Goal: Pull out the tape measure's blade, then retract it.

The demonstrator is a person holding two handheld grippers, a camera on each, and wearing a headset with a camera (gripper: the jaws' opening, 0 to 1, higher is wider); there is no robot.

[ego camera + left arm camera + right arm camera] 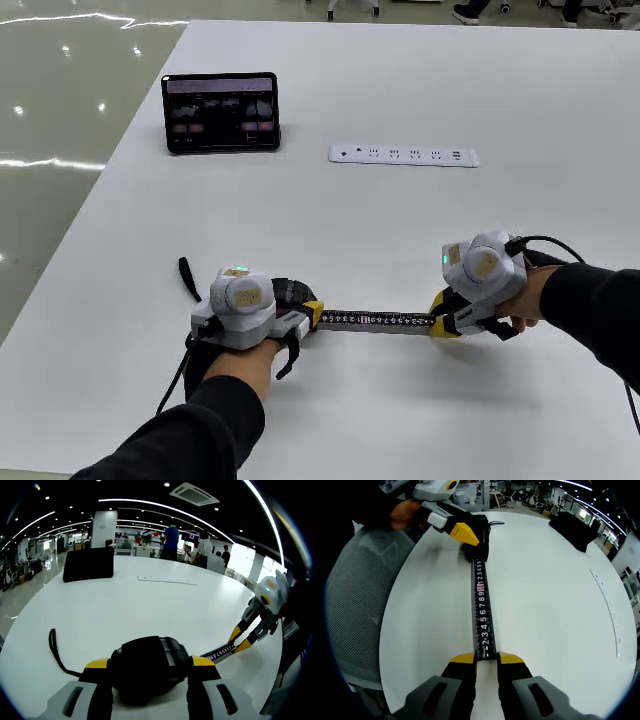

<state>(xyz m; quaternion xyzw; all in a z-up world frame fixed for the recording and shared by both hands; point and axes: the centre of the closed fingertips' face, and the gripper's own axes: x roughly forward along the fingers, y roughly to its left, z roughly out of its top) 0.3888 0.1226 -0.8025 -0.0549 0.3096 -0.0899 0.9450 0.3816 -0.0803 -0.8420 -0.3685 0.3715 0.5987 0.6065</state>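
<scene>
Low in the left gripper view, the black plastic tape measure case (150, 675) is squeezed by the left gripper (150, 662). Its dark numbered metal blade (481, 610) is stretched flat over the white table (400, 230), with the tip pinched by the right gripper (485, 657) at bottom centre.

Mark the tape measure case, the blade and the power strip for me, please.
tape measure case (150, 662): left gripper view, middle of its black body.
blade (481, 605): right gripper view, on the printed numbers at mid-length.
power strip (404, 155): head view, centre of its white top face.
</scene>
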